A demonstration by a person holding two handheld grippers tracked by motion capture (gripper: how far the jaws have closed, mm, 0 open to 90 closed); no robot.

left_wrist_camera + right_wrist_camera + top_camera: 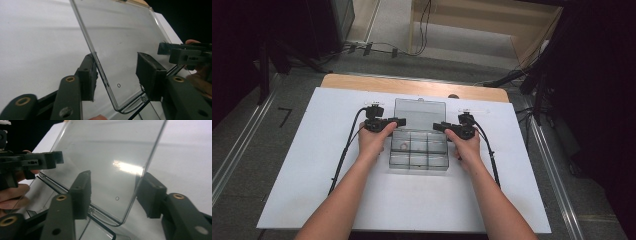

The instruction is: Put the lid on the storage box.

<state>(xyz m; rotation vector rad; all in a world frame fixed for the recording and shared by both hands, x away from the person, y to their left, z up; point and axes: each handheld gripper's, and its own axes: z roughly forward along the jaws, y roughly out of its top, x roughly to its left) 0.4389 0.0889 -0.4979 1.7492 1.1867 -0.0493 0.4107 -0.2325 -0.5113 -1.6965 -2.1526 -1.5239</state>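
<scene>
High view takes in the whole clear compartment box [418, 150] at the middle of the white table [312, 165], its lid [420, 114] raised at the far side, the left gripper [393, 121] at the lid's left edge and the right gripper [440, 126] at its right edge. Left gripper view shows that lid edge standing between wide-parted jaws, with the other gripper beyond; right gripper view shows the same on its side. What lies in the compartments is too small to make out.

No readable text, labels, brands or numbers anywhere.
</scene>
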